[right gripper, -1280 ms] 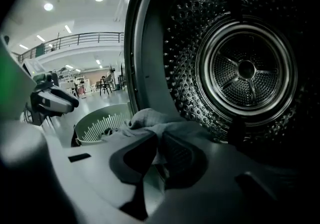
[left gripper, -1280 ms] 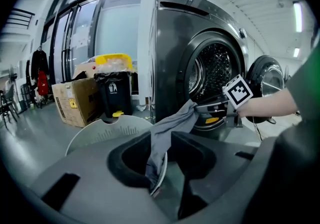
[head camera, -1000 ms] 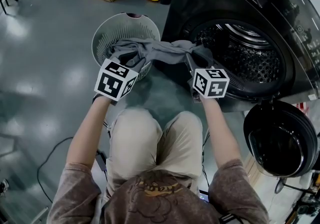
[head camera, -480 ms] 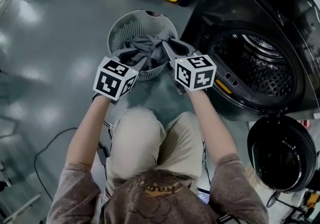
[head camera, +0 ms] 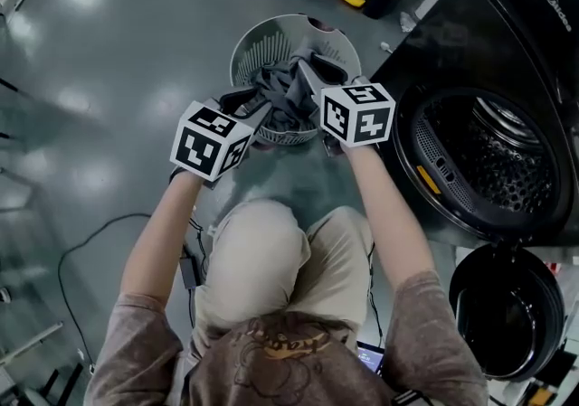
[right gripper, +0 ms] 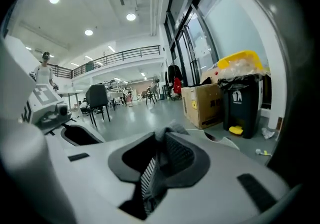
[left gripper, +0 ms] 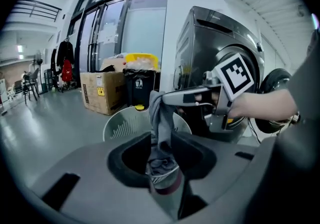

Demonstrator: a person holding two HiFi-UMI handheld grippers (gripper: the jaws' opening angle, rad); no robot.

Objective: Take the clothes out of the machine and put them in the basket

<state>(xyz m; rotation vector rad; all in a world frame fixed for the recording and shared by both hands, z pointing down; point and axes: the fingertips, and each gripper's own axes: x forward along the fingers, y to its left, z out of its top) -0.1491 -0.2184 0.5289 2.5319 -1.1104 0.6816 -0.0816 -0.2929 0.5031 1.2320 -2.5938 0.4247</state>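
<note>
The grey garment (head camera: 282, 95) is stretched over the basket (head camera: 262, 38), its lower folds sagging inside the rim. The left gripper (head camera: 242, 106) sits at the basket's near left edge and the right gripper (head camera: 308, 79) above its near right edge. The washing machine (head camera: 434, 42) stands just right of the basket, its door (head camera: 507, 309) swung open.

The head view hides the jaws behind the marker cubes; the gripper views show them. In the left gripper view the jaws stand narrow, pinching a bunched fold of the garment, which rises from them in a strip to the tip of the right gripper. Only this view shows the basket's slotted wall from the side, directly below the strip. In the right gripper view the jaws have just been opening a little, but a tuft of grey cloth is caught between the ribbed pads, which press on it.

Beyond the basket stand a cardboard box (left gripper: 102, 91) and a black bin (left gripper: 140, 88) topped by a yellow bag (left gripper: 141, 61). The box carries a yellow label and the bin a white emblem, both too small to read. On the machine's top edge, far right of the basket in the head view, there is pale lettering, possibly a brand name, but I cannot read it.
</note>
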